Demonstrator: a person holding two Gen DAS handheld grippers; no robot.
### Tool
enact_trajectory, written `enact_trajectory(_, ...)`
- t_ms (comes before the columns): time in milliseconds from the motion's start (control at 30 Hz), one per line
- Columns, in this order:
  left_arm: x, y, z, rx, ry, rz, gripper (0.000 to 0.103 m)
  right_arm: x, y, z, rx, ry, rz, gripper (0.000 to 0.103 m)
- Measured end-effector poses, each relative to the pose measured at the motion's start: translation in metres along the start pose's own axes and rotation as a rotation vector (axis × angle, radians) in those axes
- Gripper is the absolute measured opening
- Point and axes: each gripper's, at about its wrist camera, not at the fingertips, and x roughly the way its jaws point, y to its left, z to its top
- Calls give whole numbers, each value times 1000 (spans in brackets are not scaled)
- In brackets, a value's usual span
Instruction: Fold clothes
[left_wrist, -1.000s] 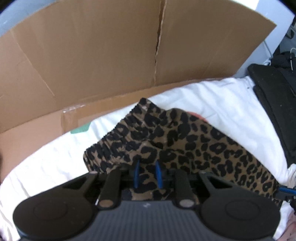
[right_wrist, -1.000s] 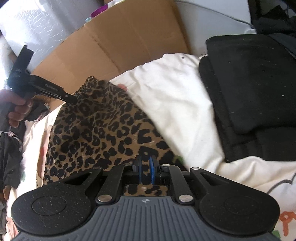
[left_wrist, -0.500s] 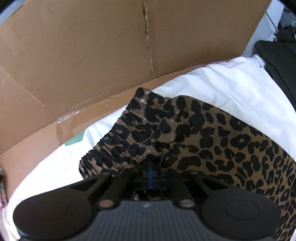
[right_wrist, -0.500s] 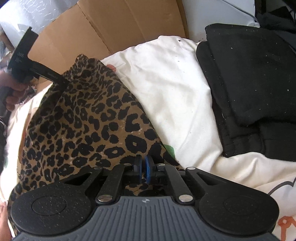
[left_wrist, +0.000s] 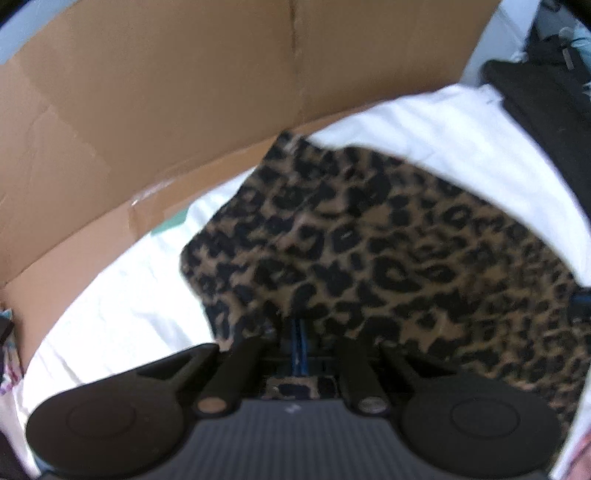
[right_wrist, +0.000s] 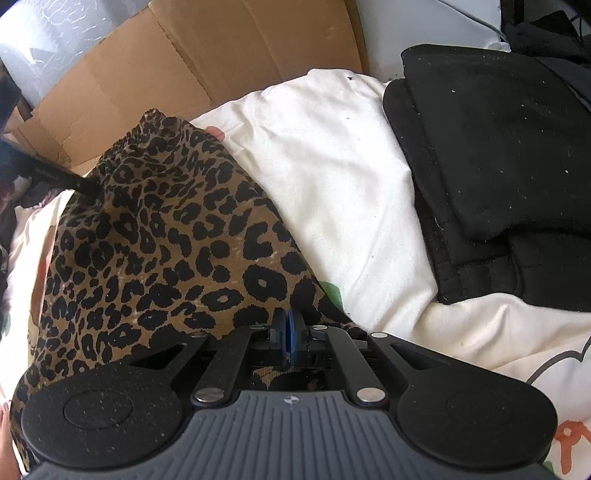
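Both grippers have lifted the leopard-print cloth (right_wrist: 162, 251) higher off the white bedding (right_wrist: 332, 177). Left gripper (left_wrist: 298, 332) pinches its far gathered end, right gripper (right_wrist: 289, 332) its near end (cloth stretched between).

Left wrist view motion-blurred; leopard-print garment (left_wrist: 369, 251) pattern smeared. Black folded clothes (right_wrist: 498, 166) cut by right edge.

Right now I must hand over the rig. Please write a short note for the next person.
Left gripper: shut on the leopard-print garment, near its gathered edge.
Right gripper: shut on the same garment's other end.
The garment is held spread over the white bedding, beside the cardboard.
Folded black clothes lie to the right.
Done: both ends gripped.
Left: fold it and set it down.
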Motion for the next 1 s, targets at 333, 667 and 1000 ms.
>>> enact_trajectory(333, 12, 2, -7, -25, -32, 74, 4, 0, 1, 4, -29, 2, -6, 5)
enact_trajectory(667, -49, 9, -31, -96, -106, -58, 15, -12, 29, 34, -82, -80, 40, 6)
enact_trajectory(1000, -30, -4, -13, -131, -234, -108, 28, 26, 58, 71, -200, -114, 54, 28)
